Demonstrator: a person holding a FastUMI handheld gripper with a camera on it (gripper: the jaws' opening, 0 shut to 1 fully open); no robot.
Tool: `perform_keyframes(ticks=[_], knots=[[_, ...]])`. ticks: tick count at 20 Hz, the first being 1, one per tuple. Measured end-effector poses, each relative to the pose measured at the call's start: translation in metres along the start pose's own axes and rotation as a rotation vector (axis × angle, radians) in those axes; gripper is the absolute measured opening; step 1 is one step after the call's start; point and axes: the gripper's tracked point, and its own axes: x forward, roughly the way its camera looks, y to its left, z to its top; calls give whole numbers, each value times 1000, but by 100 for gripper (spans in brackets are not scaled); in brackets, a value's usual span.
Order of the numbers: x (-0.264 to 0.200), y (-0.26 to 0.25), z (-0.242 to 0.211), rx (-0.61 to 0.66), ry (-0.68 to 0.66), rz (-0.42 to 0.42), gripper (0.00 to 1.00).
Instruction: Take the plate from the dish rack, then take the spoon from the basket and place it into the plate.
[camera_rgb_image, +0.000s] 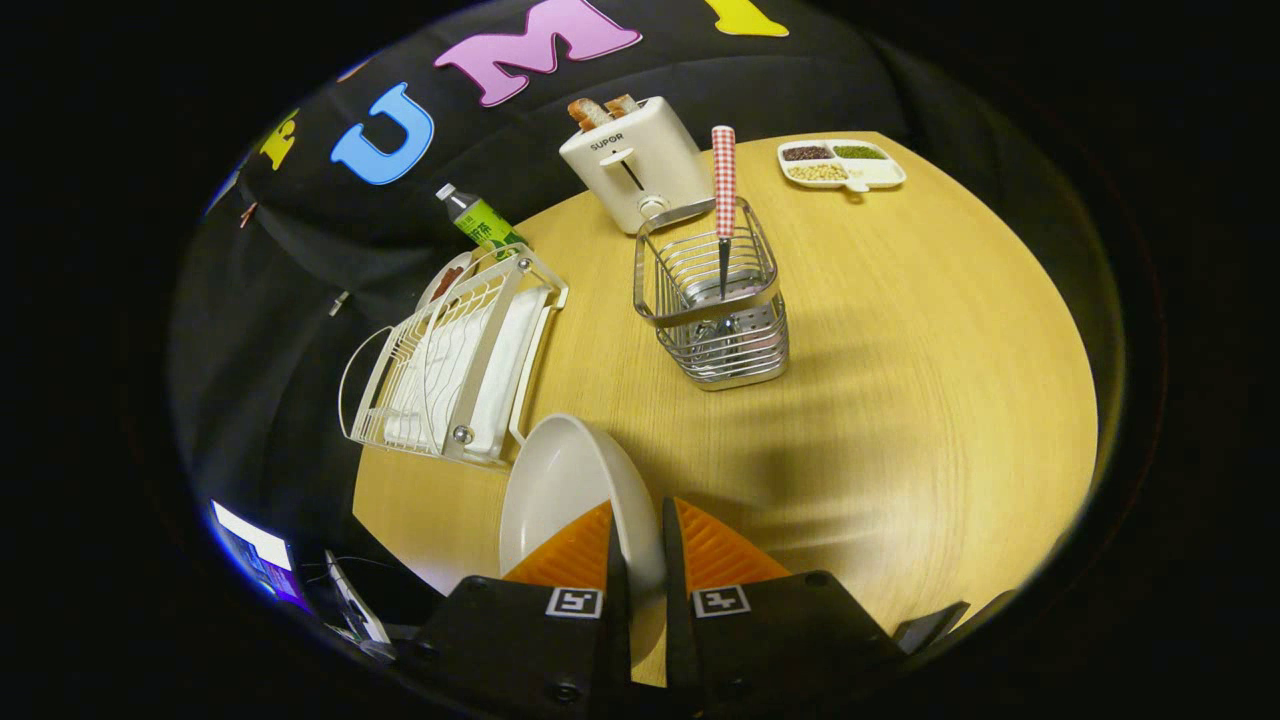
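A white plate (560, 490) hangs tilted on edge over the wooden table (900, 400), its rim pinched between both fingers of my gripper (640, 520), which is shut on it. Beyond the plate to the left stands the white wire dish rack (460, 360). Ahead of the fingers, at the table's middle, sits a metal wire basket (715, 305). A spoon with a red-and-white checked handle (723, 190) stands upright in it, bowl end down among the wires.
A cream toaster (635, 160) with bread in its slots stands behind the basket. A green-labelled bottle (480, 220) lies by the rack's far end. A white divided tray (842, 163) of beans sits at the far right. A lit screen (255, 555) glows below the table's left edge.
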Motion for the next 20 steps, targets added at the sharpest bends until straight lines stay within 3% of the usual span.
perform_keyframes(ticks=[3, 7, 8, 10, 14, 16, 20], knots=[[8, -16, 2, -34, 18, -8, 21], [9, -36, 5, -53, 33, -27, 18], [6, -36, 10, -54, 19, -26, 31], [-3, -40, 26, -109, -53, -53, 31], [-22, -28, 68, -245, -242, -44, 97], [-34, -25, 90, -293, -319, -64, 98], [-47, -17, 123, -240, -414, -60, 98]])
